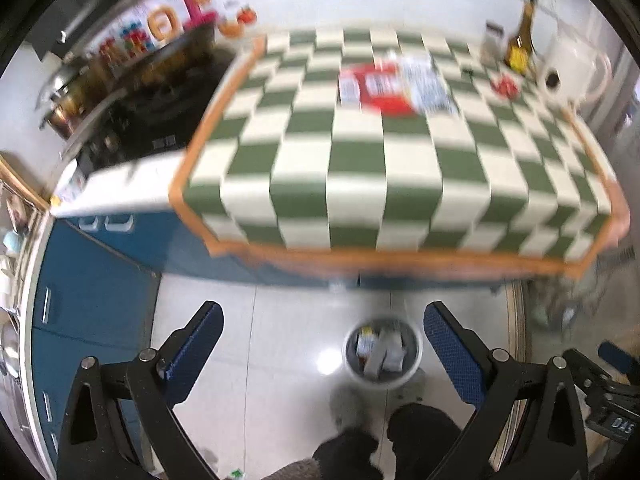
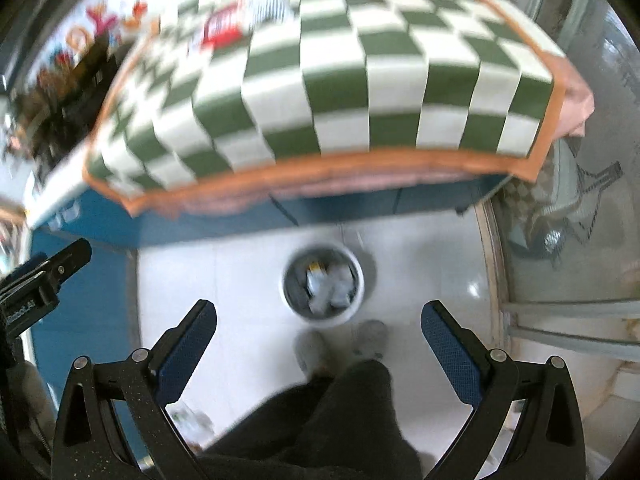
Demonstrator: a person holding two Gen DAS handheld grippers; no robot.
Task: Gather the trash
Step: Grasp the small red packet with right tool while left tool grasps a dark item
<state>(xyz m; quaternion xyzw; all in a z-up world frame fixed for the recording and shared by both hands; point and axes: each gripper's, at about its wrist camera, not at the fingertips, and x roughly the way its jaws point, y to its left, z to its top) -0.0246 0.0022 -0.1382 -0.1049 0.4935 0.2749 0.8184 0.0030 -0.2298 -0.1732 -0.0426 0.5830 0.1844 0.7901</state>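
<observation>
A white round trash bin (image 1: 383, 354) stands on the pale floor below the table and holds several wrappers; it also shows in the right wrist view (image 2: 324, 286). On the green-and-white checkered table (image 1: 360, 168) lie a red-and-white packet (image 1: 378, 88) and a white printed wrapper (image 1: 426, 84); the red packet also shows in the right wrist view (image 2: 224, 24). A small red piece (image 1: 505, 86) lies further right. My left gripper (image 1: 323, 320) is open and empty above the floor. My right gripper (image 2: 319, 318) is open and empty above the bin.
A white jug (image 1: 568, 72), a bottle (image 1: 522, 36) and a jar (image 1: 492, 40) stand at the table's far right. A black stove (image 1: 160, 108) and blue cabinets (image 1: 92, 280) are on the left. The person's legs (image 2: 344, 412) and slippers are near the bin. A glass door (image 2: 580, 200) is on the right.
</observation>
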